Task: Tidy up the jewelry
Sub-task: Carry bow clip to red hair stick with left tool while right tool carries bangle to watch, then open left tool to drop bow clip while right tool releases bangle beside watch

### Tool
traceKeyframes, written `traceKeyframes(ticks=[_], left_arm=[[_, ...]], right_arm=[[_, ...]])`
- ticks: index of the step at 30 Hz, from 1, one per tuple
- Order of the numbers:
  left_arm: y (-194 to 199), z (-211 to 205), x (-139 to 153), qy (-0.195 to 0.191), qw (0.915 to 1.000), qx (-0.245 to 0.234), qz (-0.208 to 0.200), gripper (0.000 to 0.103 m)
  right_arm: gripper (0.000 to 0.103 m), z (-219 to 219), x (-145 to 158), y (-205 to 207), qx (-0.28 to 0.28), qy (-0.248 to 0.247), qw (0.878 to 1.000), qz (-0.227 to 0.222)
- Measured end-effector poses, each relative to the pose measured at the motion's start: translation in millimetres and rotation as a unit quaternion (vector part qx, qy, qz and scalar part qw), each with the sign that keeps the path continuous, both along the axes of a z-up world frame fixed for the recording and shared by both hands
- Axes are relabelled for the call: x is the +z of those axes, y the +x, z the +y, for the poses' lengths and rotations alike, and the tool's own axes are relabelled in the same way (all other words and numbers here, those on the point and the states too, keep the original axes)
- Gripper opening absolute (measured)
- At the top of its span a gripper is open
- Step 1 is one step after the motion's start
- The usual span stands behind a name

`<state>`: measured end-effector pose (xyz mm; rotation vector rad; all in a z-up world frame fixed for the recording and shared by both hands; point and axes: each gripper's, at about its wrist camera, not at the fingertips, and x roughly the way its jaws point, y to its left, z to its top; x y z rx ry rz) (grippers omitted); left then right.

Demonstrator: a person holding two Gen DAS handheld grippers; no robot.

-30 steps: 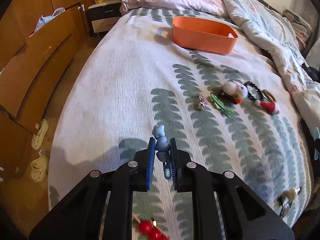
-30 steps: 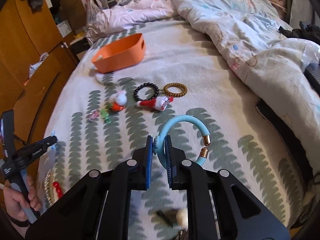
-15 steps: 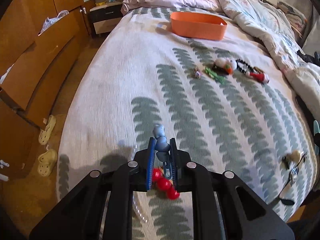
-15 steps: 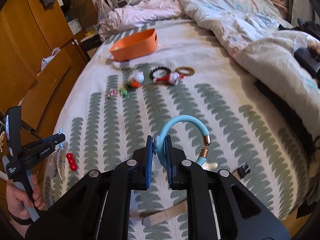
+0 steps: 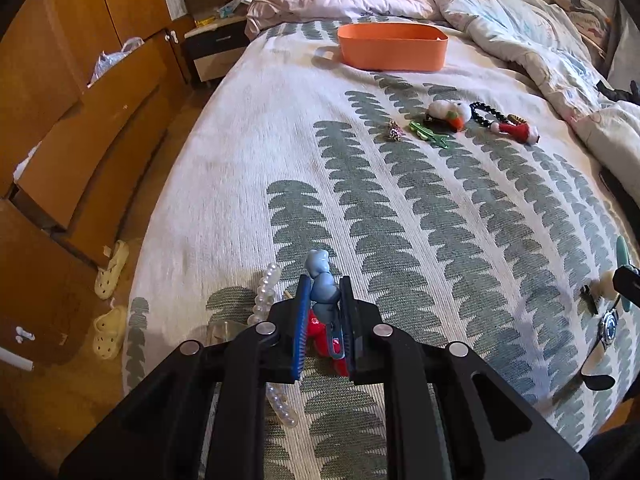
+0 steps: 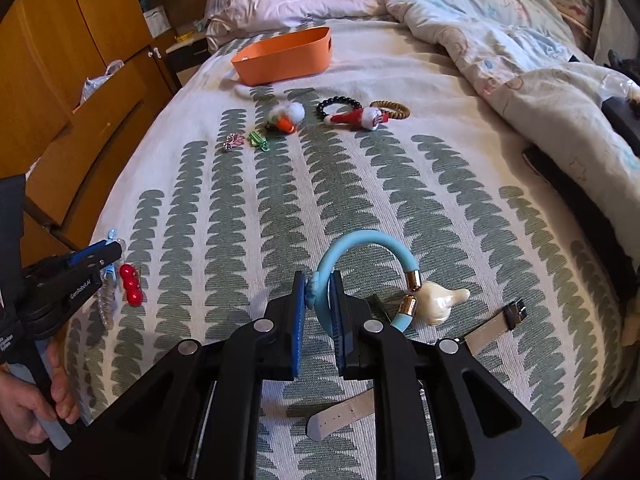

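My left gripper (image 5: 323, 292) is shut on a pale blue beaded hair clip (image 5: 322, 284), held low over the near left corner of the bed, above a red bead piece (image 5: 316, 330) and a pearl strand (image 5: 266, 292). My right gripper (image 6: 318, 294) is shut on a light blue bangle with gold ends (image 6: 368, 256), just above the bedspread near the front edge. The orange basket (image 5: 390, 46) stands far up the bed; it also shows in the right wrist view (image 6: 286, 60).
Mid-bed lie a pink charm (image 6: 233, 141), green clip (image 6: 259, 141), white-orange plush clip (image 6: 287, 117), black bead bracelet (image 6: 338, 105), red plush clip (image 6: 358, 117) and brown hair tie (image 6: 391, 109). A cream shell clip (image 6: 440, 302) and a watch (image 5: 608, 326) lie near the front. Rumpled duvet at right, wooden drawers at left.
Both grippers have drawn back toward the near edge of the bed, still holding their pieces. The left one now sits over the red beads and pearl strand.
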<state>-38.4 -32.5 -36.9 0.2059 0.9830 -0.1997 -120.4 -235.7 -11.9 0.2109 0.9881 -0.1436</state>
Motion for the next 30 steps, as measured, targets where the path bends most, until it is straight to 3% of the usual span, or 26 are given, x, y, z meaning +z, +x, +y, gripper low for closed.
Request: traceKeyframes(ticks=[5, 16, 22, 24, 25, 30], left_arm=[[-0.1, -2.7, -4.1, 0.005, 1.0000, 0.005, 0.000, 0.015], [-0.1, -0.2, -3.9, 0.004, 0.9999, 0.014, -0.002, 0.017], [-2.1, 2.2, 2.1, 0.001, 0.9998, 0.017, -0.012, 0.031], [-2.2, 3.0, 3.9, -0.001, 0.9997, 0.019, -0.014, 0.042], [-2.3, 3.0, 4.7, -0.002, 0.9997, 0.018, -0.016, 0.042], [-0.9, 3.6, 7.8, -0.002, 0.9995, 0.021, -0.024, 0.050]], right_arm=[[0.014, -5.4, -7.3, 1.6, -0.009, -0.007, 1.000, 0.013], [0.021, -8.4, -1.3, -1.0, -0.020, -0.012, 1.000, -0.002], [0.023, -13.7, 2.2, -2.7, -0.031, -0.013, 0.999, -0.013], [0.025, -15.9, 4.8, -3.2, -0.035, -0.010, 0.999, -0.019], [0.026, -16.9, 6.5, -4.0, -0.036, -0.010, 0.999, -0.024], [0.039, -19.5, 14.6, -7.4, -0.042, -0.007, 0.998, -0.049]])
